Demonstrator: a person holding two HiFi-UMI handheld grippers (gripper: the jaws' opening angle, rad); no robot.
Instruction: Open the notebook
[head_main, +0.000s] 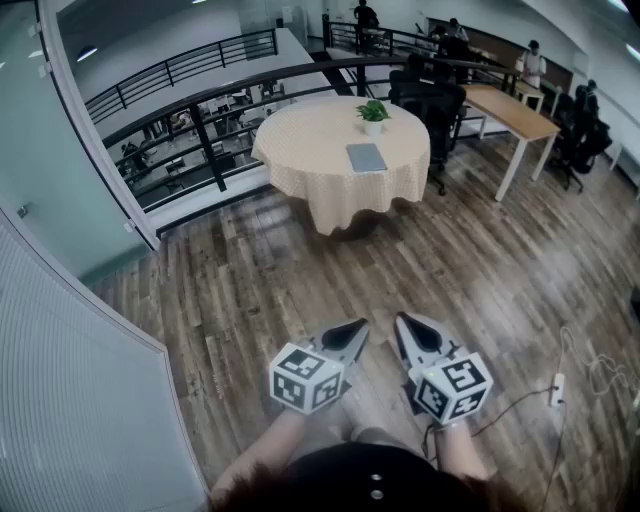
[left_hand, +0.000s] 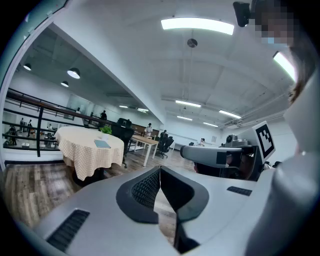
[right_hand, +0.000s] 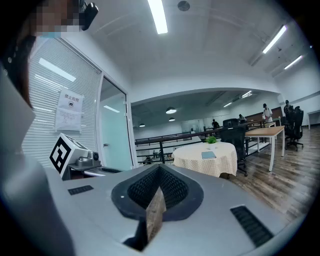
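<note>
A closed grey-blue notebook (head_main: 366, 157) lies flat on a round table (head_main: 310, 150) with a checked cloth, far ahead across the room; it also shows as the notebook (left_hand: 102, 144) in the left gripper view and the notebook (right_hand: 208, 155) in the right gripper view. My left gripper (head_main: 360, 327) and right gripper (head_main: 401, 321) are held close to my body over the wooden floor, side by side, both pointing toward the table. Both are shut with tips together and nothing between them.
A small potted plant (head_main: 373, 113) stands on the table behind the notebook. A black railing (head_main: 200, 135) runs behind the table, a long wooden desk (head_main: 515, 108) and office chairs at right. A slatted wall (head_main: 70, 370) is at my left; cables (head_main: 570, 385) lie on the floor at right.
</note>
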